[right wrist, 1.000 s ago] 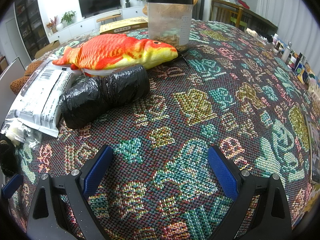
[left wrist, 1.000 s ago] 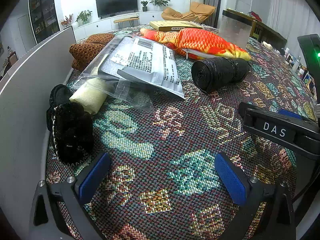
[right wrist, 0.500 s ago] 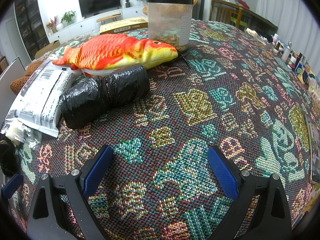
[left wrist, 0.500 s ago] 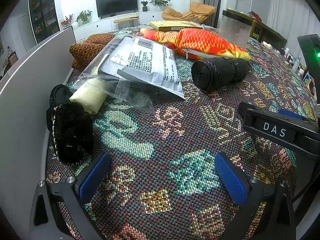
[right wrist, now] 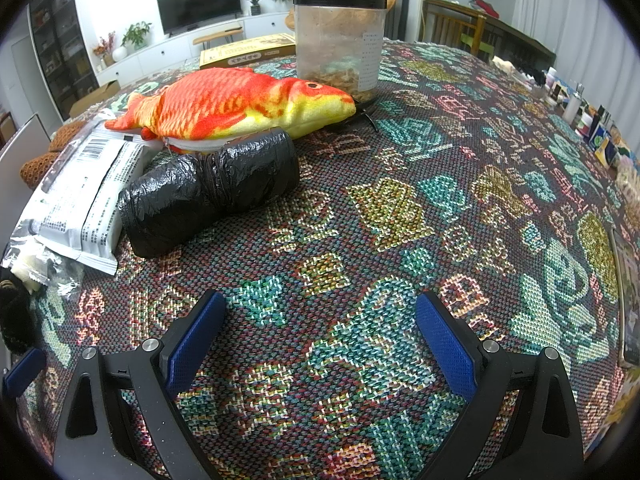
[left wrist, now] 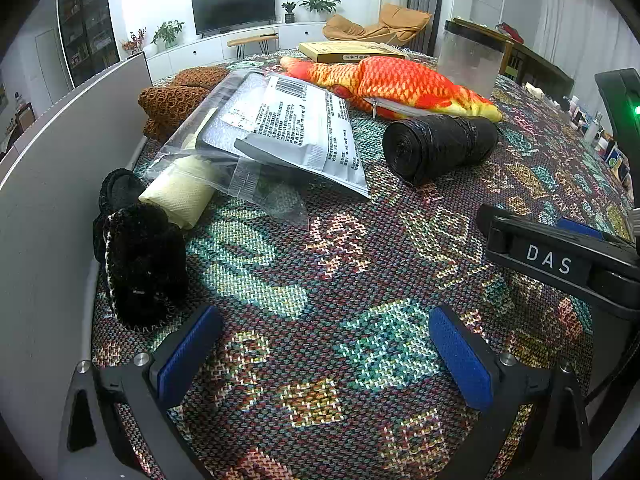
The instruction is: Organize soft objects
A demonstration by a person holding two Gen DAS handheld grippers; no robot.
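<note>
Left wrist: patterned woven tablecloth; television on far wall.

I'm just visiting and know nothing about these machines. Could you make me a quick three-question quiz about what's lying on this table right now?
1. True or false: the left tongs are gripping the fish plush.
2. What touches the black roll on its far side? A) the clear jar B) the fish plush C) the yellow box
3. Fill in: the cream cloth lies partly under a clear plastic ____.

Key
1. False: both the left tongs and the right tongs are open and hold nothing.
2. B
3. bag
</note>
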